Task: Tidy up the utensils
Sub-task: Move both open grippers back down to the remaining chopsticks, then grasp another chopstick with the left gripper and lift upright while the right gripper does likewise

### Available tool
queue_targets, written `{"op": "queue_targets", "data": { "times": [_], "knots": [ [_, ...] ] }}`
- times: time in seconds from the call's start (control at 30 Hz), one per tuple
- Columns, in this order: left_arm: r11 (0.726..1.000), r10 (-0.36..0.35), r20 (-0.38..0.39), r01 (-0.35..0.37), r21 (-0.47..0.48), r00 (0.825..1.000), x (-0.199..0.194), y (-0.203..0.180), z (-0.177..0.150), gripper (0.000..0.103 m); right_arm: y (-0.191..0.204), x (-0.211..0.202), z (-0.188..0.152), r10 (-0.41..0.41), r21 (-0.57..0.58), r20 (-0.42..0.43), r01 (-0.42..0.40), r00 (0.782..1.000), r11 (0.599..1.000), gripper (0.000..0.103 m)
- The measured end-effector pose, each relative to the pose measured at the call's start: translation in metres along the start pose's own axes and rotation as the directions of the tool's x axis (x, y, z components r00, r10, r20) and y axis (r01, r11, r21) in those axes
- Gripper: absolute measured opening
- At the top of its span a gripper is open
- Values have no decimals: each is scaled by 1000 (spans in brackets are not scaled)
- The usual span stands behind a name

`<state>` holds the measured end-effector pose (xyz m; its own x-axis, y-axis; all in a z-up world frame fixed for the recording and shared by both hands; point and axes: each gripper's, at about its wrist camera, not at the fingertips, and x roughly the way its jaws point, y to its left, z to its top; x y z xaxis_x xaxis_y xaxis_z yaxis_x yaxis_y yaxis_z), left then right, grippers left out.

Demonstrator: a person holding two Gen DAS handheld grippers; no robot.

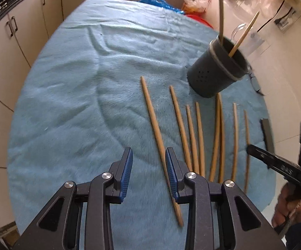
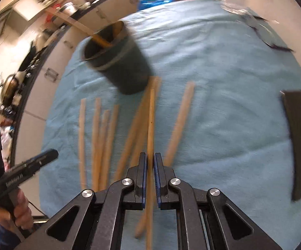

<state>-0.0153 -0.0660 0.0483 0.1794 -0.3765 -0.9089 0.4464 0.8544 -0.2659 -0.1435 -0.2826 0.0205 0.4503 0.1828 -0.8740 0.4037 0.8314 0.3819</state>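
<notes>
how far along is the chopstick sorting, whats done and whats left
Done: two chopsticks already stand in the dark holder. In hand: the right gripper is shut on one chopstick. The left gripper is open, holding nothing. Left: about eight loose chopsticks on the blue cloth, so most of the job remains.

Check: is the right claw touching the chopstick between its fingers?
Touching. In the right wrist view, the right claw has both blue pads closed against the chopstick.
</notes>
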Motion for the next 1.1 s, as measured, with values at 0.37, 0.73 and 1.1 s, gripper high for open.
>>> {"op": "queue_targets", "data": {
  "times": [0.37,0.73,1.1],
  "knots": [
    [996,86,-41,-86,15,995,42,-10,28,32,-48,6,12,-50,66,-39,53,998,996,8],
    [983,174,-87,-169,67,981,59,-24,53,30,-46,17,33,-66,16,-96,67,993,998,19],
    [992,128,-23,-127,22,992,48,-19,47,7,-42,24,39,-55,-3,-127,55,990,998,7]
  ]
}}
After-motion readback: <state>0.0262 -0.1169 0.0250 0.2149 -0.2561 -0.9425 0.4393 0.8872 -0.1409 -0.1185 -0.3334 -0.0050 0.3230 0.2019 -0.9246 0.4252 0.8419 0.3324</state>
